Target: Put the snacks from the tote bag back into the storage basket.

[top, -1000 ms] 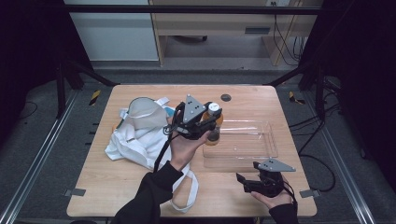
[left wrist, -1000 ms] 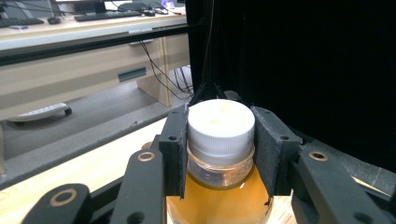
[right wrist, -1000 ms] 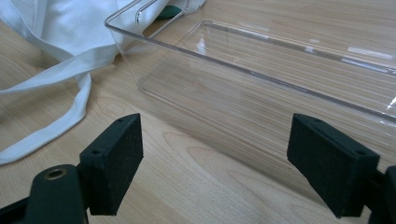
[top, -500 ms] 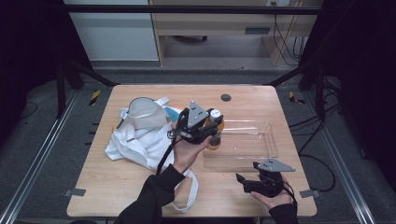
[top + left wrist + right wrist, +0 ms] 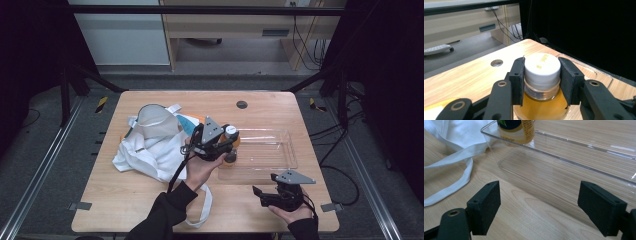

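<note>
The left gripper [image 5: 541, 80] is clamping the white-capped amber bottle [image 5: 542, 75] and has been lowering it since earlier into the clear tray's [image 5: 280, 145] left end; the right gripper [image 5: 546, 207] is resting wide open, empty.

Left tongs [image 5: 229, 142] are carried in the left hand [image 5: 200, 167], the dark-sleeved forearm reaching forward and to the right from the near edge of the surface; in the left gripper view both black pads [image 5: 518, 80] press flat against opposite sides of a white-capped bottle [image 5: 541, 75], jaws about half closed and roughly level. Right tongs [image 5: 259, 194] rest low in the right hand [image 5: 292, 212] near the person's side, pointing left, jaws spread wide with nothing between the pads [image 5: 485, 206].
</note>
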Tool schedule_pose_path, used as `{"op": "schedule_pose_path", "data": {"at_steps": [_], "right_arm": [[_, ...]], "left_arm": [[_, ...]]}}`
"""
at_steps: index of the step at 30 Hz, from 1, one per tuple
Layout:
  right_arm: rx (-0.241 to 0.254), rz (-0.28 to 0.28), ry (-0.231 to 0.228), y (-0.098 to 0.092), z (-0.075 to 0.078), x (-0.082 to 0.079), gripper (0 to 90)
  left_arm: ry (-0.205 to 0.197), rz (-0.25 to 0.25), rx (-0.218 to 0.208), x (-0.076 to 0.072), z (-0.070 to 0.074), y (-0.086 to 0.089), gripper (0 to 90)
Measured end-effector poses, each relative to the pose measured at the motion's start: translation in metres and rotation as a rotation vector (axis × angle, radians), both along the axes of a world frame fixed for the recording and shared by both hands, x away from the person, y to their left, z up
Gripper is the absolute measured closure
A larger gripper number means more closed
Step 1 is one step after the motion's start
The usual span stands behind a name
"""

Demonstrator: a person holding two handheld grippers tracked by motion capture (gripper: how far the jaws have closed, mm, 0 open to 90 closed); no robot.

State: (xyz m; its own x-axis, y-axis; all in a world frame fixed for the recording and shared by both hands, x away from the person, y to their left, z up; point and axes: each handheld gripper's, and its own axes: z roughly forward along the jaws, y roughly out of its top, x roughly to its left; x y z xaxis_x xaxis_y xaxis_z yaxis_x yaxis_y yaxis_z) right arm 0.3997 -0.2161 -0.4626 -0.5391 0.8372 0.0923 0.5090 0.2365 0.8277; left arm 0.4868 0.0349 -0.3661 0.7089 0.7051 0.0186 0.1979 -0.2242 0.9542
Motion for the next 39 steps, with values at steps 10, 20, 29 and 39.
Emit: {"op": "schedule_pose_path", "data": {"at_steps": [10,20,29,39], "right_arm": [[-0.005,-0.004,0.005,0.001,0.0,0.0,18.6],[-0.008,-0.002,0.008,0.001,0.0,0.0,18.6],[-0.011,-0.003,0.006,0.001,-0.001,0.0,18.6],[-0.013,-0.002,0.006,0.0,-0.001,0.0,18.4]], "left_arm": [[0.018,-0.007,0.009,-0.003,-0.012,0.001,58.9],[0.04,-0.018,0.027,-0.006,-0.023,-0.002,58.9],[0.044,-0.018,0.04,-0.007,-0.028,-0.001,58.9],[0.038,-0.025,0.04,-0.009,-0.035,0.001,58.8]]}}
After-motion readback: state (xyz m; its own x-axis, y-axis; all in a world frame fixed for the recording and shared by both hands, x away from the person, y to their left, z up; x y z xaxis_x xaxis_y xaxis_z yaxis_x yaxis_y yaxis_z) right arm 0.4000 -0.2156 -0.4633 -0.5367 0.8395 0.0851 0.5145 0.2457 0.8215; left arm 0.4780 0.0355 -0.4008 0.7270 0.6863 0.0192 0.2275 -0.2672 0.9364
